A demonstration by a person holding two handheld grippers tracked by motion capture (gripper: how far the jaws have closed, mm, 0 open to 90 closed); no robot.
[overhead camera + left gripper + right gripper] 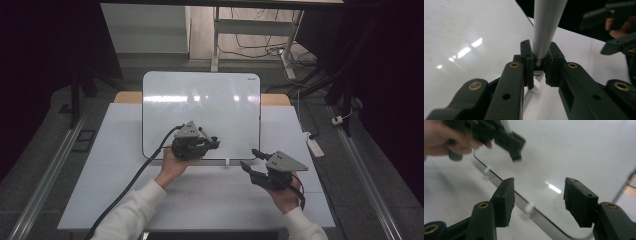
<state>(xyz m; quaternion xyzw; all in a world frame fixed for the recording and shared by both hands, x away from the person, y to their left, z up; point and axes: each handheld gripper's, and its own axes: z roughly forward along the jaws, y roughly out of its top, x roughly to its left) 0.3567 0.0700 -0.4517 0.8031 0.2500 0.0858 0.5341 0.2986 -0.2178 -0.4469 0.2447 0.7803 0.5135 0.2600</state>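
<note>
Black jaws of the left gripper (537, 72) clamped a grey marker (546, 30) over the whiteboard's (200, 100) near edge; steady pressure and a low tilt would suit writing. Nearby, the right gripper (537, 200) stood open, empty, clear of the board.

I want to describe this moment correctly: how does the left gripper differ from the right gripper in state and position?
The left gripper is shut on a grey marker; the right gripper is open, with nothing between its fingers. In the high view the left gripper is over the lower edge of the whiteboard, while the right gripper is over the white table, just off the board. Both are black and hand-held.
</note>
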